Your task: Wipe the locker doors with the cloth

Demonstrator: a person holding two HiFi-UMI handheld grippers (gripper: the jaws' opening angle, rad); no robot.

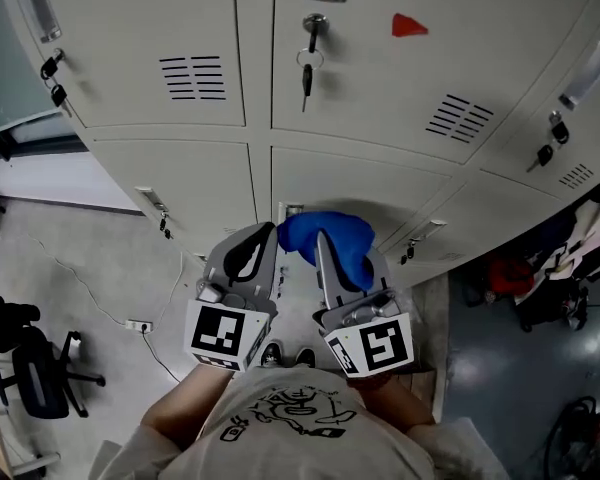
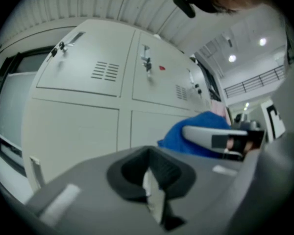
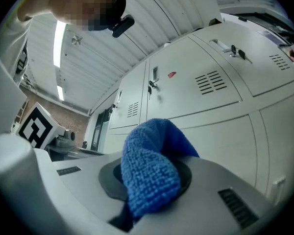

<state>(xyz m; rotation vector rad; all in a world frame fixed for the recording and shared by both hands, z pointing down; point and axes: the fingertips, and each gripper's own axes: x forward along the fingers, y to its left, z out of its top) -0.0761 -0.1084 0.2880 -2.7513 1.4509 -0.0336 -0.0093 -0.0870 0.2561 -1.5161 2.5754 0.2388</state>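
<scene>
Grey locker doors [image 1: 360, 183] fill the view ahead, in two rows. The upper middle door [image 1: 380, 68] has keys [image 1: 307, 66] in its lock and a red triangle sticker [image 1: 408, 26]. My right gripper [image 1: 328, 248] is shut on a blue cloth [image 1: 332, 236], held just in front of the lower middle door; I cannot tell whether it touches. The cloth [image 3: 152, 175] bulges out over the right gripper [image 3: 148, 182] jaws. My left gripper [image 1: 264, 240] hangs beside it, shut with nothing in it. The left gripper view shows that gripper [image 2: 154, 180] and the cloth [image 2: 198, 131] to its right.
A black office chair [image 1: 40, 378] and a power strip [image 1: 138, 325] with cables lie on the floor at left. Red and dark clutter [image 1: 525, 278] sits at right by the lockers' end. More keys [image 1: 52, 80] hang from the door at upper left.
</scene>
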